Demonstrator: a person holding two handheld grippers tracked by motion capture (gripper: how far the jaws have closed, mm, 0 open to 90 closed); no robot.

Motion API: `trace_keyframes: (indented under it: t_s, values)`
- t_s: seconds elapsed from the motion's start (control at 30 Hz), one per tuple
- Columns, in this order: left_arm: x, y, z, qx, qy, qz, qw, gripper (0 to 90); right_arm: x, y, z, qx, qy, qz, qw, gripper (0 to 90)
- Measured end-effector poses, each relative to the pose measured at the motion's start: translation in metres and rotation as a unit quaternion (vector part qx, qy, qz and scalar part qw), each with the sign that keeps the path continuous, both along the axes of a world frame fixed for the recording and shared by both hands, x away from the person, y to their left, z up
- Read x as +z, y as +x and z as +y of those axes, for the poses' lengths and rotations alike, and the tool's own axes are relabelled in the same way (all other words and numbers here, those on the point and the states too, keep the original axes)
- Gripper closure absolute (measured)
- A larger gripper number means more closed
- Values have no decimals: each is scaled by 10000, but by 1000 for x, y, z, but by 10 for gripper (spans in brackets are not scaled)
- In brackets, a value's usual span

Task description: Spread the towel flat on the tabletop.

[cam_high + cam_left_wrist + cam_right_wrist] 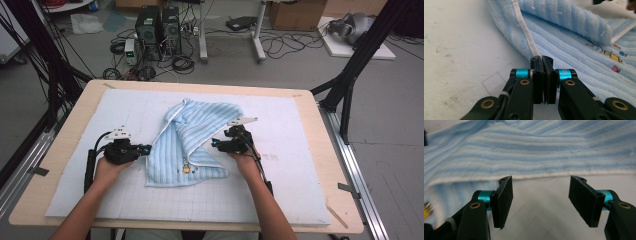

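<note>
High view, towel (pixel 192 145), cartoon embroidery (pixel 186 167)

A light-blue striped towel (pixel 192 142) lies partly folded over itself, rumpled, mid-way across the white mat (pixel 300 150), cartoon embroidery showing.

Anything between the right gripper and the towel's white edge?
Nothing: in the right gripper view, bare white mat lies between the open right gripper and the towel, whose hem sits just beyond the jaws.
</note>
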State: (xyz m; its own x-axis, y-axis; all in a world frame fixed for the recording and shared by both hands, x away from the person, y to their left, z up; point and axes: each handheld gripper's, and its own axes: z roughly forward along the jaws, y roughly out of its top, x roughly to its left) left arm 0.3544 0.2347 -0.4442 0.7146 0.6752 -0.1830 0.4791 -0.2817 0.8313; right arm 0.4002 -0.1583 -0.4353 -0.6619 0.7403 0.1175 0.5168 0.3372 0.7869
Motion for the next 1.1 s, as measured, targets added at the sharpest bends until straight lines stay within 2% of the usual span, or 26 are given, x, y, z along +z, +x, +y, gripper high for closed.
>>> trace_keyframes:
  t_s: [0.07,0.23,0.27,0.3,0.33,0.37,0.4,0.43,0.53,0.6,0.73,0.83,0.93,1.03,1.07,1.1]
  values:
    - [0,0,1,3,-94,27,10000,872,-3,12,11,-75,-153,24,9999,355]
    - [-1,0,2,-6,-98,40,9999,872,-12,34,38,-75,-488,156,9987,352]
    - [-1,0,2,-12,-101,38,9999,872,-12,35,42,-96,-562,73,9983,392]
    - [-1,0,2,-16,-104,41,9999,872,-12,37,45,-54,-611,90,9981,429]
    - [-1,0,2,-18,-106,46,9999,872,-11,38,48,-32,-744,8,9972,514]
    - [-1,0,2,-16,-105,47,9999,872,-10,38,50,144,-781,-37,9968,664]
    - [-1,0,2,-14,-107,49,9999,872,-9,37,52,278,-875,-96,9957,748]
    - [-1,0,2,-10,-107,46,9999,872,-8,37,54,299,-934,-101,9951,826]
    - [0,0,2,-11,-182,57,9998,872,-5,38,56,344,-1188,-195,9921,854]
    - [0,0,2,-11,-326,70,9994,873,-5,41,48,157,-1196,-160,9926,855]
    - [-1,0,-2,-88,-460,109,9988,874,-5,51,22,-404,-1210,-169,9917,857]
    - [-1,0,-7,-144,-466,93,9988,874,-4,58,10,-681,-1286,-293,9889,857]
    - [-1,0,-8,-149,-521,73,9985,875,-1,63,1,-1033,-1300,-441,9851,857]
    - [-2,0,-8,-196,-456,71,9987,878,1,71,-5,-1409,-1380,-499,9791,857]
    - [-3,1,-8,-208,-425,77,9988,878,2,72,-7,-1501,-1328,-489,9785,857]
    - [-3,1,-7,-187,-418,80,9989,878,3,72,-9,-1639,-1307,-531,9763,856]
